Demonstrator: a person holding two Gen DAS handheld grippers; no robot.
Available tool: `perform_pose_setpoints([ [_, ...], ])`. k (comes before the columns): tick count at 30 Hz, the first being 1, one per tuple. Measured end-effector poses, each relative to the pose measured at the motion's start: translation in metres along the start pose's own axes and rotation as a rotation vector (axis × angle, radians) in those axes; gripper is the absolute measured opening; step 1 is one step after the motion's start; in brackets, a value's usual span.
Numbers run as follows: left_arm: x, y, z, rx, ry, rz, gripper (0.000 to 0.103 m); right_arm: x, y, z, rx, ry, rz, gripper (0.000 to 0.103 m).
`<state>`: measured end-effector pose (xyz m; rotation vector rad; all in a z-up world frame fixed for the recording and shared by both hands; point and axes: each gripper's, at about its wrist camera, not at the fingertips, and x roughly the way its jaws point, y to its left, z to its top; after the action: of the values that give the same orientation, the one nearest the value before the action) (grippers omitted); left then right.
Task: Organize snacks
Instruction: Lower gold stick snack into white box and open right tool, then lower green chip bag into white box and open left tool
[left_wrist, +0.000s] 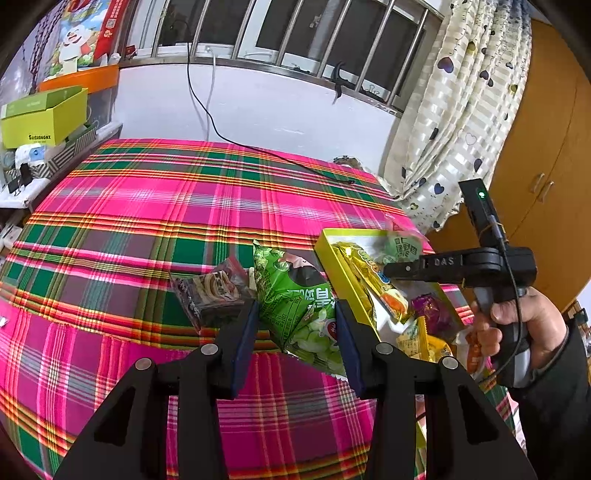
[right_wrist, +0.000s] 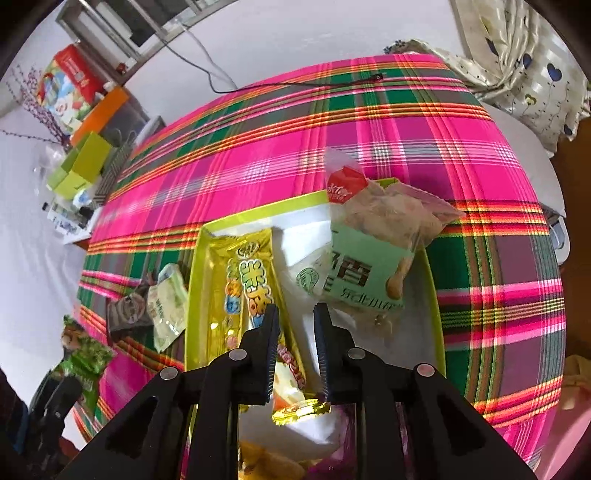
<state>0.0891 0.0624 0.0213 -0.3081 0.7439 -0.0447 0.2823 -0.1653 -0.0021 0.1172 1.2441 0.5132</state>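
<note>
My left gripper (left_wrist: 297, 312) is shut on a bright green snack bag (left_wrist: 295, 306), held just above the plaid cloth; the same bag (right_wrist: 86, 363) shows at the lower left of the right wrist view. A yellow-green tray (left_wrist: 338, 269) (right_wrist: 195, 277) lies to the right of it. The tray holds a long yellow pack (left_wrist: 364, 269) (right_wrist: 251, 273) and a mint-green pack (left_wrist: 402, 247) (right_wrist: 365, 266) that leans on the far rim. My right gripper (left_wrist: 386, 269) (right_wrist: 297, 328) is shut, its tips low over the yellow pack's near end, which shows under the narrow gap.
A dark packet (left_wrist: 210, 291) and a pale green packet (right_wrist: 166, 302) lie on the cloth left of the tray. A purple packet (left_wrist: 432, 314) and others fill the tray's near end. A black cable (left_wrist: 207, 110) trails across the far cloth. Boxes (left_wrist: 40, 118) crowd the left shelf.
</note>
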Motion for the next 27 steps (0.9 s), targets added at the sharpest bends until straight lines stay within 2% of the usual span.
perform_pose_setpoints([
  [7, -0.002, 0.002, 0.002, 0.002, -0.005, 0.003, 0.043, -0.004, 0.005, -0.004, -0.013, 0.005, -0.031, 0.017],
  [9, -0.002, 0.001, 0.001, 0.003, -0.005, 0.002, 0.043, -0.008, 0.008, -0.009, -0.019, 0.009, -0.009, 0.017],
  [18, -0.006, -0.007, 0.004, 0.022, -0.010, -0.016, 0.043, -0.063, 0.011, -0.039, -0.039, -0.101, 0.047, 0.023],
  [27, 0.000, -0.029, 0.011, 0.057, 0.011, -0.059, 0.043, -0.078, 0.002, -0.067, -0.049, -0.144, 0.070, 0.025],
])
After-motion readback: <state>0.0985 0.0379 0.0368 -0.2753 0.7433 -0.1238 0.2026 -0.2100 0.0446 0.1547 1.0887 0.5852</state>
